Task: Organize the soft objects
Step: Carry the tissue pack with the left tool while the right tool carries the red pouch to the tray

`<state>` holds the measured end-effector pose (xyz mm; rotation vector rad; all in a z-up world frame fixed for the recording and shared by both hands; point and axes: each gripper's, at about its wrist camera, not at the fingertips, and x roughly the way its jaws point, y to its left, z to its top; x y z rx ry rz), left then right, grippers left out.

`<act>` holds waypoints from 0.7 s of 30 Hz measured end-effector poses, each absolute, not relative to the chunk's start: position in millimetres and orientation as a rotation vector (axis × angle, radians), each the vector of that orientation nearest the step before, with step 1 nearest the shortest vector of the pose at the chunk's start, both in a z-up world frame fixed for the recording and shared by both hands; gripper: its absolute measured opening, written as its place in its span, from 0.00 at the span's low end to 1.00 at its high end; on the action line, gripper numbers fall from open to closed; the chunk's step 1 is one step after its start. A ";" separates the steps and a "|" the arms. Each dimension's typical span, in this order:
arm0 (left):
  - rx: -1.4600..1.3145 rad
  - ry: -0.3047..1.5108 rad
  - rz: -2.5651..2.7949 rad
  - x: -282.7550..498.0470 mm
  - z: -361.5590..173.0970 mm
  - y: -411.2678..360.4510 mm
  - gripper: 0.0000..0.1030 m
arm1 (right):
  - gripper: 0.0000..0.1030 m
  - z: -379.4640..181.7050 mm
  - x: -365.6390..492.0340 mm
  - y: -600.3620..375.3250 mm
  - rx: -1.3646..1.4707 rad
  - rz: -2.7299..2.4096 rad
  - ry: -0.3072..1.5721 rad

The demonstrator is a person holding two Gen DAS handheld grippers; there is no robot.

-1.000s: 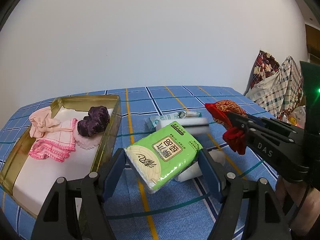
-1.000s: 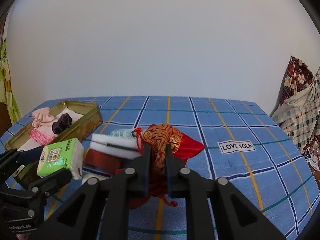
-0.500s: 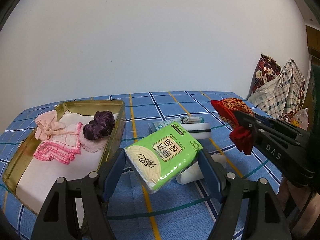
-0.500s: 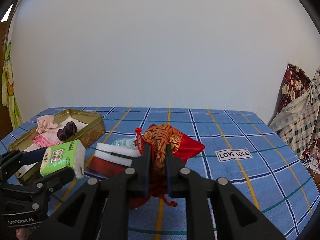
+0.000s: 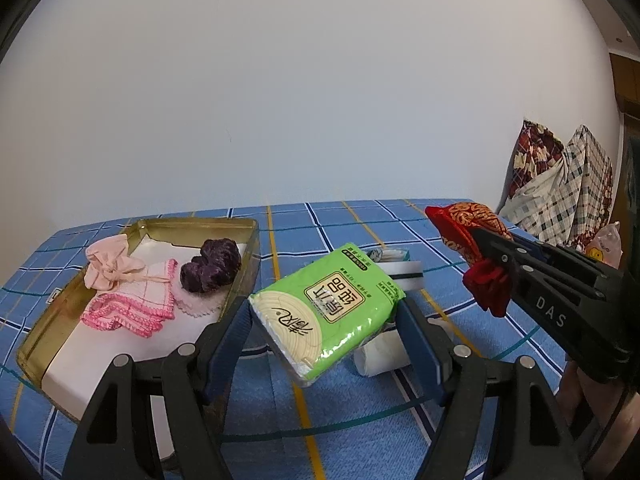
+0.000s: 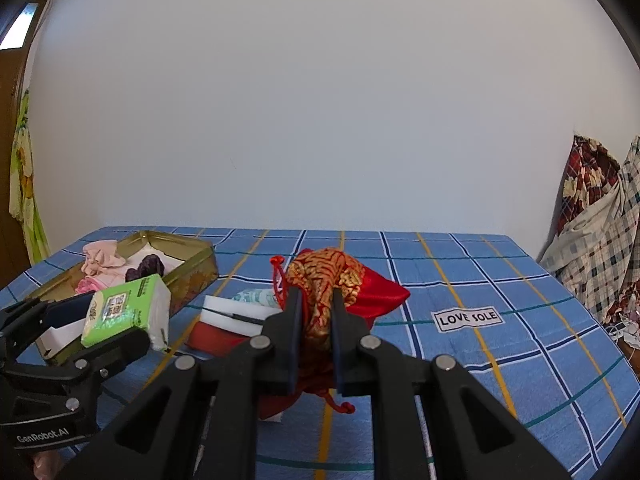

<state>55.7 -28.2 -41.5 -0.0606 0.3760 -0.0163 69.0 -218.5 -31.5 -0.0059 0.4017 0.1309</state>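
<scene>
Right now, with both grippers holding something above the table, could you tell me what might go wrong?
1. The tissue pack sits tilted in the left gripper, so it might slip out.
2. The tin wall stands close by; the pack could catch on it.
3. The red pouch droops from the right gripper, and its cord may snag.

A tissue pack (image 5: pixel 328 312) is sitting between the left fingers (image 5: pixel 236 336), a tin (image 5: pixel 240 280) lying just left, a pouch (image 6: pixel 332 292) between the right fingers (image 6: pixel 292 320).
</scene>
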 end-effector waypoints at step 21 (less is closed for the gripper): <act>-0.061 0.270 0.020 37.8 -36.5 -24.1 0.73 | 0.12 -28.3 52.7 -211.8 0.002 0.145 0.336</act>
